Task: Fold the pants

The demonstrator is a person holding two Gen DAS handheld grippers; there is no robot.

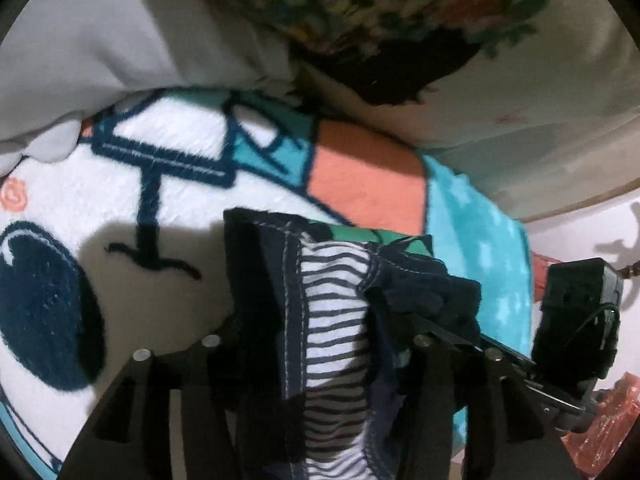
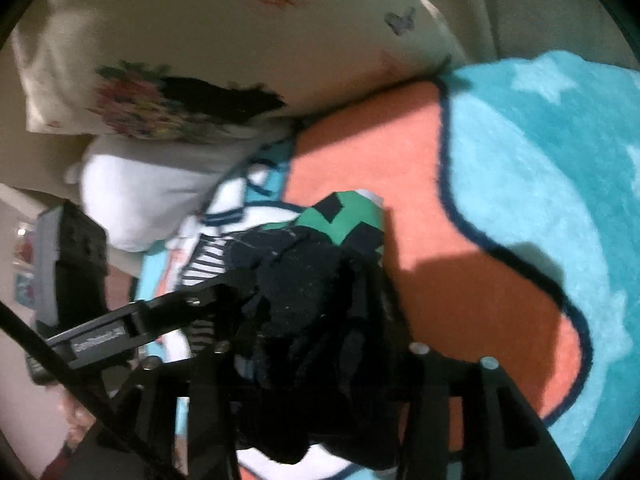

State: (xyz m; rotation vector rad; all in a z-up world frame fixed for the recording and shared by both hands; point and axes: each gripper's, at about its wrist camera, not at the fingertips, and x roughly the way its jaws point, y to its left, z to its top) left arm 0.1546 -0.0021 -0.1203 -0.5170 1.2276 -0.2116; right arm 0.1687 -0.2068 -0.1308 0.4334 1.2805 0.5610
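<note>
Pants (image 1: 332, 320): small, dark blue, with a striped white lining and a green patch. They are held up in a bunch above the blanket (image 1: 168, 208), near its orange patch, not laid flat.

Left gripper (image 1: 320, 312): the two fingers are closed on the pants, with the striped lining caught between them.

Right gripper (image 2: 316, 312): the fingers are hidden under a dark lump of the pants. The cloth seems to be pinched, but it cannot be told for sure from the right view.

How close: the two grippers are just beside each other, so the cloth between them is slack and crumpled.

Blanket: fluffy, with blue, orange and white shapes. It is the place where the pants can be laid.

Pillows: a white pillow (image 1: 100, 40) and a flowered pillow (image 2: 180, 60) lie at the far edge of the blanket.

Step in hand: it looks like the pants are being lifted to be spread out. No fold can be seen yet.

How to do it well: the grippers should be pulled apart until the cloth is smooth. The pants should be laid flat on the blanket, well away from the pillows. Both holds should be kept tight so no corner is dropped.

What could go wrong: a bunched grip may leave lumps in the fold.
</note>
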